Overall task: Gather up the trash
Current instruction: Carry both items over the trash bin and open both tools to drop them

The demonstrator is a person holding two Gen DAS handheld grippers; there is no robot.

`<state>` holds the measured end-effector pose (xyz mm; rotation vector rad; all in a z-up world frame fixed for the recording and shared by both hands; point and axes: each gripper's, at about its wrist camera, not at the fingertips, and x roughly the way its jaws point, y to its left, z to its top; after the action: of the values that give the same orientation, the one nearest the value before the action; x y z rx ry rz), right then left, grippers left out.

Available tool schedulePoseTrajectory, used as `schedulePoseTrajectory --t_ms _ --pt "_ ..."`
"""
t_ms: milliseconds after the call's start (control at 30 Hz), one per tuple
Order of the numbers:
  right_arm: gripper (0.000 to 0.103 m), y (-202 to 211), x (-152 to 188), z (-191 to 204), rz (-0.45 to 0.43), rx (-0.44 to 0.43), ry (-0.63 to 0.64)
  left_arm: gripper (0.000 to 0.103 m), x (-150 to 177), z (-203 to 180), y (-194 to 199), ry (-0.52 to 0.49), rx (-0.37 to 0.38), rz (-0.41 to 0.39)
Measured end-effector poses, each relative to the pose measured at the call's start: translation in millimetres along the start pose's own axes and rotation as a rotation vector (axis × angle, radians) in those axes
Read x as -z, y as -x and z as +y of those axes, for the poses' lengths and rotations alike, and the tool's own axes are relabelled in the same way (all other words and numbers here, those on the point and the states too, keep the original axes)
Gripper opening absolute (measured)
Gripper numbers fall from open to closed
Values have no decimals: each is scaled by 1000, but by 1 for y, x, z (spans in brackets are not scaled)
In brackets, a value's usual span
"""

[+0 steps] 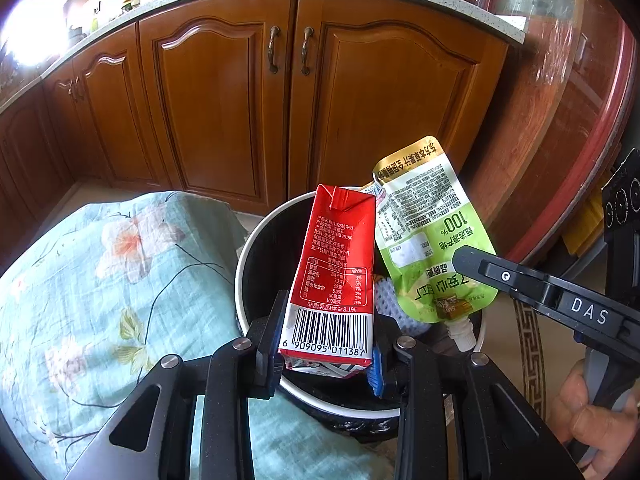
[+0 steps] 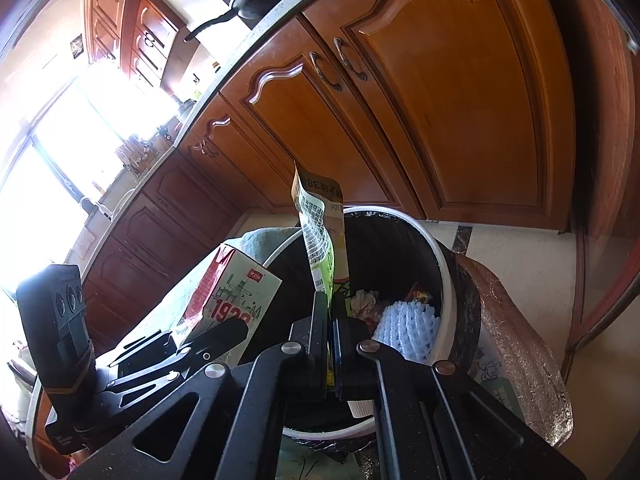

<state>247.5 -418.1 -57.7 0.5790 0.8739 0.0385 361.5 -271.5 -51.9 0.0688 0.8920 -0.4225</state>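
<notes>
Left gripper (image 1: pixel 326 332) is clamped on the red milk carton (image 1: pixel 334 264), pads squeezing both sides just above the barcode, carton upright w/ its folded top pointing away. It hangs right over the mouth of the trash bin (image 1: pixel 246 248), near the bin's near rim. From the right wrist cam the same carton (image 2: pixel 236 296) shows its white printed face, tilted, sitting at the bin's left edge.

Right gripper (image 2: pixel 330 320) is pressed fully together, pinching the green juice pouch (image 2: pixel 320 240) by its lower end; pouch stands tall and thin btwn the fingers, edge-on to the cam. In the left cam that pouch (image 1: pixel 434 240) is upside down, white spout cap at the bottom, held over the bin's right side, just beside the carton, nearly touching it. The right gripper (image 1: pixel 460 260) comes in from the right, w/ a person's hand (image 1: pixel 592 404) on its handle at the lower right corner.

Inside the bin (image 2: pixel 444 276): black liner, a white foam fruit net (image 2: pixel 404 328), some crumpled wrappers.

Floral teal cloth (image 1: pixel 100 280) lies left of the bin, touching its rim. Wooden cabinet doors (image 1: pixel 224 112) behind, stone countertop above. A foil-looking crinkled sheet (image 2: pixel 516 328) rests against the bin's right side.
</notes>
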Motion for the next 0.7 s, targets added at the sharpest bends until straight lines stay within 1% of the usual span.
schedulePoseTrajectory --t_ms 233,267,333,367,400,433,467,500,633,700 --pt "3 -6 -4 -2 12 19 -8 32 -4 -1 -7 8 15 25" --pt "8 -7 -5 -2 15 17 -11 32 -4 -2 -8 9 19 30" --pt "10 -7 -4 -3 15 13 -19 33 -6 0 -8 17 22 35" --pt "14 -6 -4 -3 14 11 -19 37 -6 0 -8 21 22 34" --pt "24 -5 -3 -4 8 14 -17 41 -6 0 -7 25 20 32" --pt "31 -3 -2 -3 2 16 -15 51 -6 2 -6 32 15 28" --pt "42 -1 -2 -2 -6 13 -15 55 -6 3 -4 38 11 22" --pt "46 0 -1 -2 -11 10 -15 55 -5 4 -2 43 14 16" --pt "48 4 0 3 -20 5 -13 55 -3 10 6 61 19 10" --pt "54 7 2 5 -27 3 -13 55 1 13 11 68 22 4"
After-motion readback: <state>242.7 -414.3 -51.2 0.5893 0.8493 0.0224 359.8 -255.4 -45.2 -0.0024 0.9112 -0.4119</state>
